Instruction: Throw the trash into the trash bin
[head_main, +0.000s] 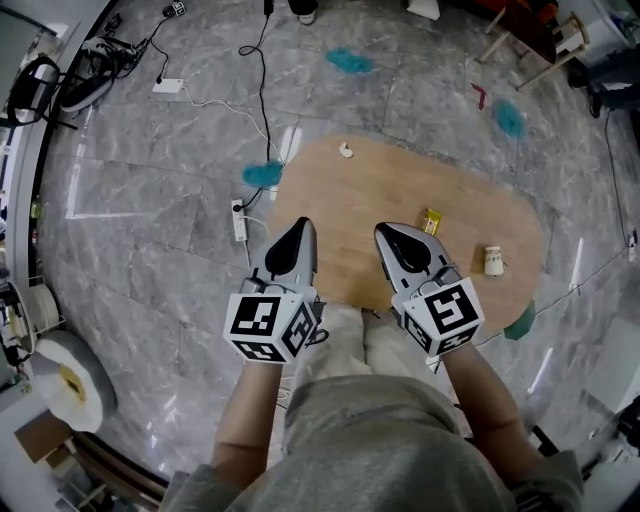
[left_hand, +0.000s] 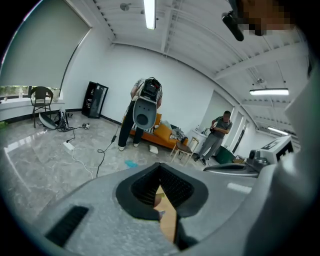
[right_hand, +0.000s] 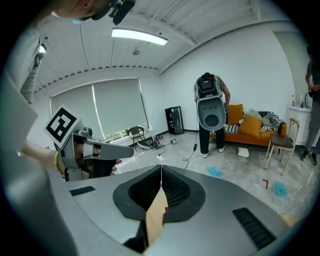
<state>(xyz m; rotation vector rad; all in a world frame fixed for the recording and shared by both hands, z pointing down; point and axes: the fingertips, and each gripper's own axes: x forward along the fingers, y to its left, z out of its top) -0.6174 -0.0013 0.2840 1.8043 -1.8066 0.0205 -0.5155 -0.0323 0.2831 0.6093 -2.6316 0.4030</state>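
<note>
Head view shows a rounded wooden worktop (head_main: 400, 180) standing on a grey marble floor (head_main: 150, 180). Three bits of trash lie on it. A small white scrap (head_main: 345, 150) sits by the far left edge. A yellow packet (head_main: 431, 221) lies toward the middle right, just beyond the right hand-held gripper (head_main: 385, 230). A white crumpled cup (head_main: 493, 260) rests close to the right edge.

Both tools hover over the near edge, side by side and apart from one another, noses pointing across the wood. The left hand-held gripper (head_main: 302, 222) is over the near left part of the worktop. Neither touches any of the trash.

Left gripper view has the left hand-held gripper's (left_hand: 160, 167) dark ribbed pads meeting at the tips, with only bare wood seen through the slit behind them and nothing caught between. Right gripper view has the right hand-held gripper's (right_hand: 161, 170) jaws likewise pressed together and empty.

On the floor lie teal tufts (head_main: 349, 62) and a white power strip (head_main: 239, 220) beside the worktop's left edge.
</note>
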